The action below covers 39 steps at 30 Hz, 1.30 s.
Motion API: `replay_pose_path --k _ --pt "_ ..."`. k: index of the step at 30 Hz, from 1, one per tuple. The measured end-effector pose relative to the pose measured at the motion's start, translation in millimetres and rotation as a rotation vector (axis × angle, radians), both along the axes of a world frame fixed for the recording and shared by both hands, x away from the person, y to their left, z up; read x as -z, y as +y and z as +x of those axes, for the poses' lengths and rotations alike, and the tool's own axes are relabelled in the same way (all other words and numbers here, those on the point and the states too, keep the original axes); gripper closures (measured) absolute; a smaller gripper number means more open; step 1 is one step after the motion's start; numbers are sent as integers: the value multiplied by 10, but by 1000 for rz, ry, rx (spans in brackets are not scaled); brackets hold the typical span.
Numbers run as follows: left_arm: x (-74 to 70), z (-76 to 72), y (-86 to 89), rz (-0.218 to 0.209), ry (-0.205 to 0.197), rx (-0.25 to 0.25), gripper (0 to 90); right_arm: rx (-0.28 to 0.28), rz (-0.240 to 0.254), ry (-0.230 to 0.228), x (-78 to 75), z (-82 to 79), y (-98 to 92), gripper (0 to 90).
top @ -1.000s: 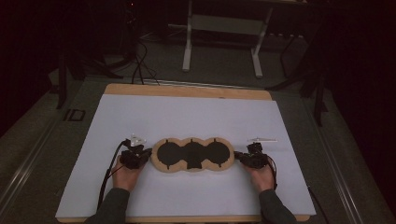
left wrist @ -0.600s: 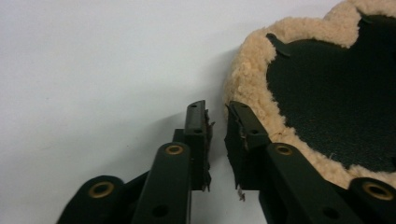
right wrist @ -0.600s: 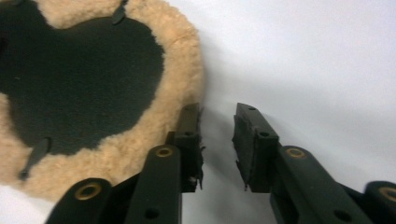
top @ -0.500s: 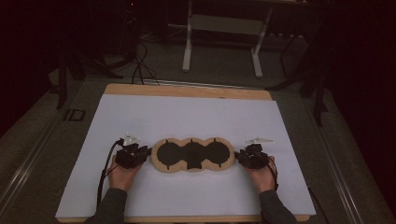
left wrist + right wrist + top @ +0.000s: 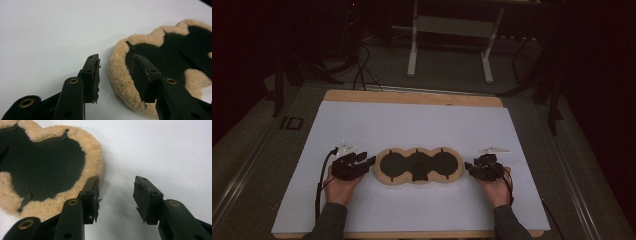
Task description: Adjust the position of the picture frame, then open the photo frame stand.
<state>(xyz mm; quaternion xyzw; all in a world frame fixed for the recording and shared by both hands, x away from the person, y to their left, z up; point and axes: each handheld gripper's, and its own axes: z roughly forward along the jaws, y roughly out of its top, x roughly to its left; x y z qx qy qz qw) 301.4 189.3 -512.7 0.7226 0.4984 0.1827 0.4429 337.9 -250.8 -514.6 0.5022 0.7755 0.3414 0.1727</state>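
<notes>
My left gripper (image 5: pixel 371 161) sits at the left end of the fleece-edged pad (image 5: pixel 418 166), jaws apart and just opened wider; in the left gripper view the pad's woolly rim (image 5: pixel 120 75) lies in the gap between them, but neither jaw presses on it. My right gripper (image 5: pixel 469 167) mirrors it at the pad's right end, its jaws also just spread; in the right gripper view the near jaw hangs over the fleece border (image 5: pixel 96 162) and bare white sheet (image 5: pixel 162 152) shows between the pads. So both tools are released and nothing is held.

The pad lies flat on the white sheet, black three-lobed face up, between the two grippers.

I judge this the letting-go step after setting the pad down. To do it well, I would open fully before backing off, so that no frayed jaw lining catches the fleece and drags an end askew, and I would draw both hands straight outward from the pad together.

There are no containers near the pad; the sheet around it is bare.
</notes>
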Motion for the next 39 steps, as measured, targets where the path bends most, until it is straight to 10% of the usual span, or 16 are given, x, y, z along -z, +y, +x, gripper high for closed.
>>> replay_pose_path --k 39 --pt "-238 -200 -215 12 -63 143 565 -43 -11 23 -46 -194 -203 444"
